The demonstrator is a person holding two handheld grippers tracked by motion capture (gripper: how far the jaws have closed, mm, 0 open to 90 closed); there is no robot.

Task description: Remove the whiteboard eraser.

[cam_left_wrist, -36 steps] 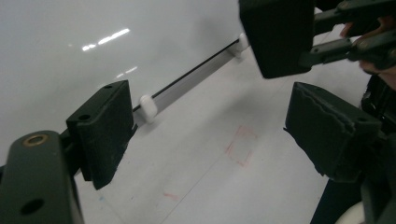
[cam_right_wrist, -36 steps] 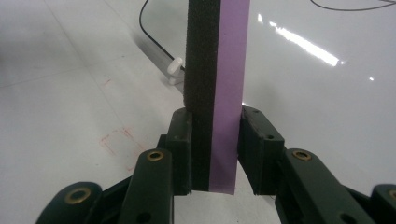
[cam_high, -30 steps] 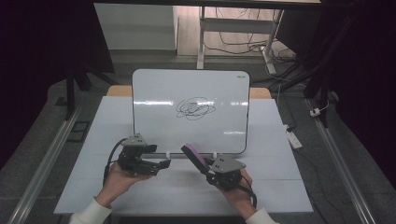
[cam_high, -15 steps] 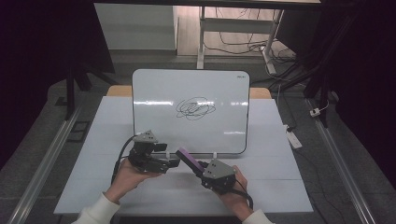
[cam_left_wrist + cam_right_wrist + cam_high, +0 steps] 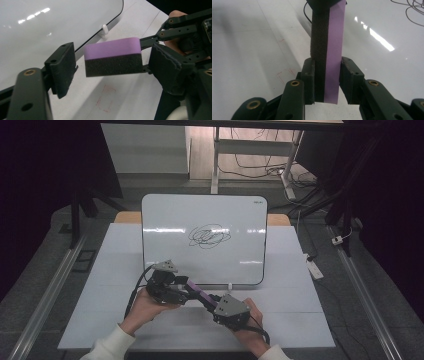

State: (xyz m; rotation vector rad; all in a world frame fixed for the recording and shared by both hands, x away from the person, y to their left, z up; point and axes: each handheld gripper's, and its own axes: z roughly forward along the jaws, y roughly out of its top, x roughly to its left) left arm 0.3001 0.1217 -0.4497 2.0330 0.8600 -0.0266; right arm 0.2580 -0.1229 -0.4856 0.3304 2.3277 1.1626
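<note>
— Purple foam on top, black felt underneath: that rectangular purple-and-black whiteboard eraser [image 5: 113, 60] is what both tools are busy with. Where is it exactly?

— Off the table, in the air above the near middle of the white tabletop [image 5: 300, 320], at about six o'clock from the scribble. In the high view the eraser [image 5: 196, 292] bridges the two tools just in front of the board's bottom edge.

— Who has it?

— The right gripper [image 5: 327, 77] is clenched on it, one pad on the black felt side, the other on the purple side, with the eraser sticking straight out toward twelve o'clock in its own view.

— And the left gripper [image 5: 117, 67]?

— Its jaws straddle the free end of the eraser and have just been closing, but there is a gap on both sides; the pads are not pressing yet, so it is released.

— What lies around them?

— The glossy white rounded whiteboard [image 5: 165, 245] lies flat just beyond, toward twelve o'clock, with a black tangled pen scribble [image 5: 209, 236] near its middle. A faint red rectangle outline [image 5: 106, 98] is marked on the tabletop under the eraser in the left gripper view.
</note>
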